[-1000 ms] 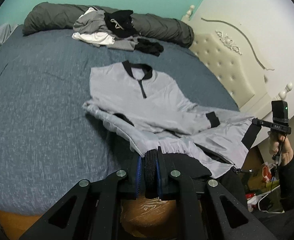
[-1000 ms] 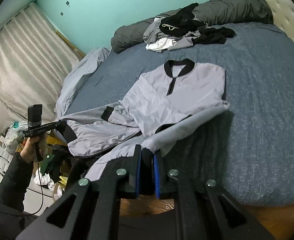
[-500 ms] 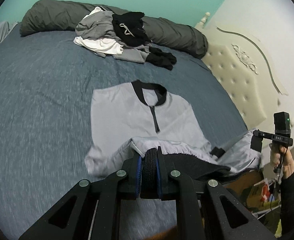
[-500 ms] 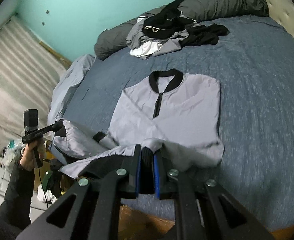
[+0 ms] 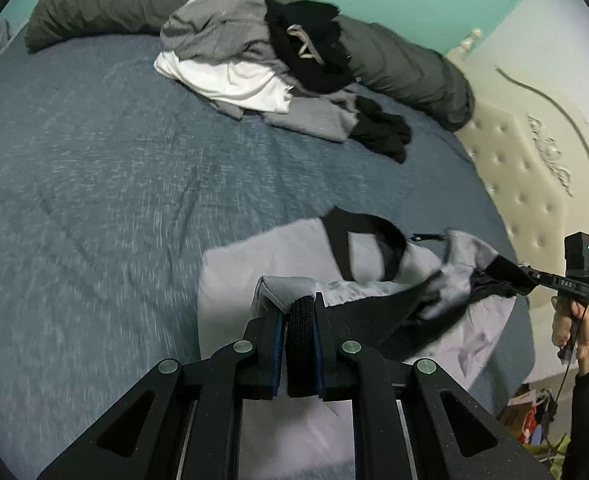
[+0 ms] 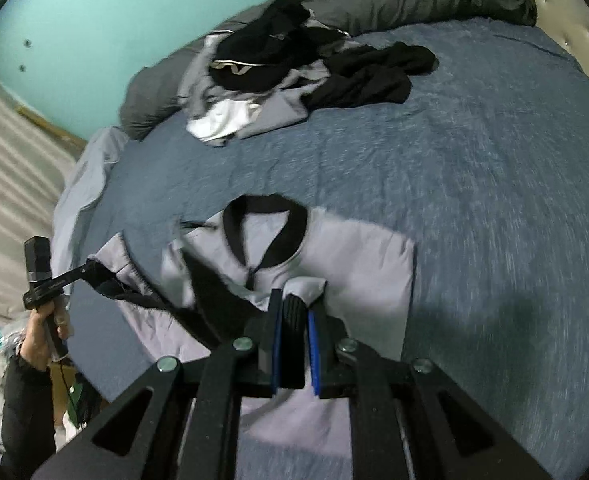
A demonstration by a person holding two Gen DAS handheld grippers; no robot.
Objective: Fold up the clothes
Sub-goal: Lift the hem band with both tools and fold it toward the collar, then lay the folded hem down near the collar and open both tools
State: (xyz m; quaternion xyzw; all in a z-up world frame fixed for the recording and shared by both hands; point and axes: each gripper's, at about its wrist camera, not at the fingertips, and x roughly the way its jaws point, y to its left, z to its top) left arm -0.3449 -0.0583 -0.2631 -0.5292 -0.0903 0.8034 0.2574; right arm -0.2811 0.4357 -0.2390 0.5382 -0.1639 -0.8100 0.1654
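Blue-grey bedding (image 5: 94, 184) covers the bed beneath both cameras, with a teal wall beyond. Left gripper (image 5: 299, 312) is clenched on the black ribbed hem of the grey jacket (image 5: 254, 264), a fold of pale fabric bunched over its fingertips; the right gripper (image 6: 294, 312) is clamped on the same hem further along, seen in the left view at far right (image 5: 506, 272) with the hem stretched between the two. A second ago the hem hung at the near edge of the bed with a sleeve trailing off the right side; both grippers have since carried it up and forward, so the lower half now drapes over the jacket's chest and reaches close to the black collar (image 6: 264, 216). The jacket lies on the near part of the bed, collar pointing away, and its visible body is shorter than before. The person's right hand (image 5: 570, 328) grips its handle near the tufted cream headboard (image 5: 526, 176); the left hand (image 6: 44, 332) shows at the left of the right view. Farther off, a heap of grey, white and black clothes (image 5: 250, 60) sits unchanged against a long dark grey bolster (image 5: 102, 4).
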